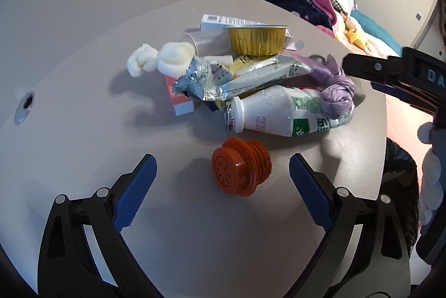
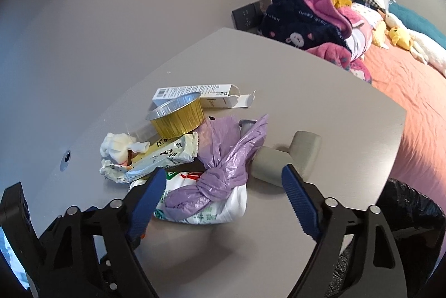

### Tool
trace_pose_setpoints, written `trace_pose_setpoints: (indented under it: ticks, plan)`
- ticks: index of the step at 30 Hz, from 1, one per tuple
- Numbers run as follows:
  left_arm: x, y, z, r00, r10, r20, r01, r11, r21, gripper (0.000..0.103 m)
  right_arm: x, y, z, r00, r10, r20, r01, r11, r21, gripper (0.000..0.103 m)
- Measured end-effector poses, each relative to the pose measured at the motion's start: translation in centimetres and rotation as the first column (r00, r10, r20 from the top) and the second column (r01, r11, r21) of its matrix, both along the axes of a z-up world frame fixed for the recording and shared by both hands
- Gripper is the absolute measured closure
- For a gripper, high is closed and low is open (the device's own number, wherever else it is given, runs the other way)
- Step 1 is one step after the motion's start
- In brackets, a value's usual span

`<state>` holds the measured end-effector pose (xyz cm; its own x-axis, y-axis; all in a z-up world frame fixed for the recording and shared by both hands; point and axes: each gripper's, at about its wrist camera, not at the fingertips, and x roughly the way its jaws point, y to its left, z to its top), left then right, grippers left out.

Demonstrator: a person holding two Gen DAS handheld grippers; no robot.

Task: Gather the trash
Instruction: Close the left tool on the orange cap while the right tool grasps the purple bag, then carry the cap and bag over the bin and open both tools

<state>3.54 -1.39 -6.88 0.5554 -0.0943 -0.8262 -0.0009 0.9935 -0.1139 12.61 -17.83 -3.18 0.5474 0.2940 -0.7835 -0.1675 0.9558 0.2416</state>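
A pile of trash lies on the grey table (image 1: 69,147). In the left wrist view an orange ribbed cap (image 1: 241,167) lies nearest, between and just ahead of my open left gripper (image 1: 223,167). Behind it lie a white bottle (image 1: 278,114), a knotted purple bag (image 1: 334,86), foil wrappers (image 1: 251,77), a gold foil cup (image 1: 257,38) and white tissue wads (image 1: 161,59). In the right wrist view my right gripper (image 2: 224,183) is open and empty, its fingers on either side of the purple bag (image 2: 211,186) lying on the white bottle (image 2: 223,211).
A black-lined trash bin (image 2: 412,217) stands beyond the table's right edge. A grey object (image 2: 287,158) lies on the table right of the pile. A white carton (image 2: 200,94) lies behind the cup. A bed with clothes (image 2: 315,24) and plush toys is behind.
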Motion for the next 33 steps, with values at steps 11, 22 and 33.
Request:
trace_pose_setpoints:
  ticks: [11, 22, 33]
  plan:
    - [0.8, -0.1, -1.6, 0.999, -0.035, -0.013, 0.035, 0.999, -0.007, 0.057, 1.6, 0.6, -2.3, 0.996, 0.041, -0.081, -0.039, 0.999, 0.017, 0.062]
    - [0.2, 0.6, 0.1, 1.000, -0.020, 0.014, 0.020, 0.999, -0.040, 0.058, 0.8, -1.3, 0.2, 1.000, -0.007, 0.005, 0.006, 0.996, 0.084, 0.079]
    - [-1.1, -0.9, 3.9, 0.993, -0.068, 0.094, 0.073, 0.996, -0.056, 0.058, -2.3, -4.5, 3.6, 0.995, -0.066, 0.078, 0.055, 0.990, 0.128, 0.079]
